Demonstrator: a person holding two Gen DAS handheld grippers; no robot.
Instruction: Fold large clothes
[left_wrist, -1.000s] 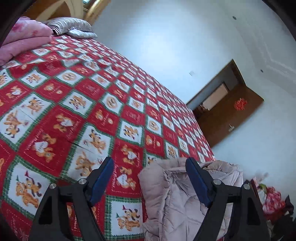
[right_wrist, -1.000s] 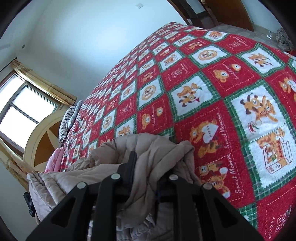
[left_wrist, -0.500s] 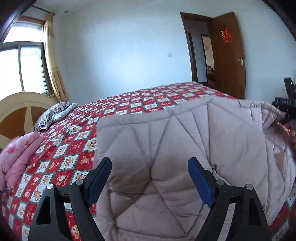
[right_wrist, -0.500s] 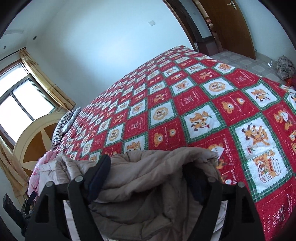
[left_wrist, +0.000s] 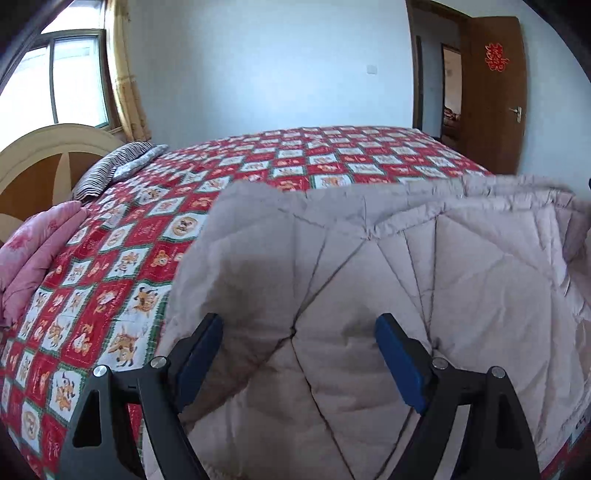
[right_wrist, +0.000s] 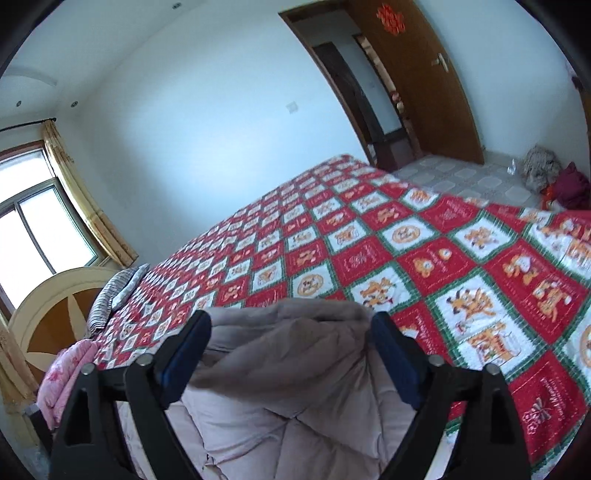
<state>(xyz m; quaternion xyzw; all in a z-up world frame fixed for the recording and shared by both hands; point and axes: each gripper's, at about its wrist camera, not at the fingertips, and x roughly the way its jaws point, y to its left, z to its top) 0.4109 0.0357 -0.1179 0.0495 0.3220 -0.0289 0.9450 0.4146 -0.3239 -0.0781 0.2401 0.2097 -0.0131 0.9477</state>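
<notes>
White walls (left_wrist: 258, 74), bright window (left_wrist: 74, 81), open wooden door (right_wrist: 424, 81)

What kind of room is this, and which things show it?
Most likely a home bedroom: a wide bed with a red patterned cover, a striped pillow beside the headboard, and a wooden door open to another room.
</notes>
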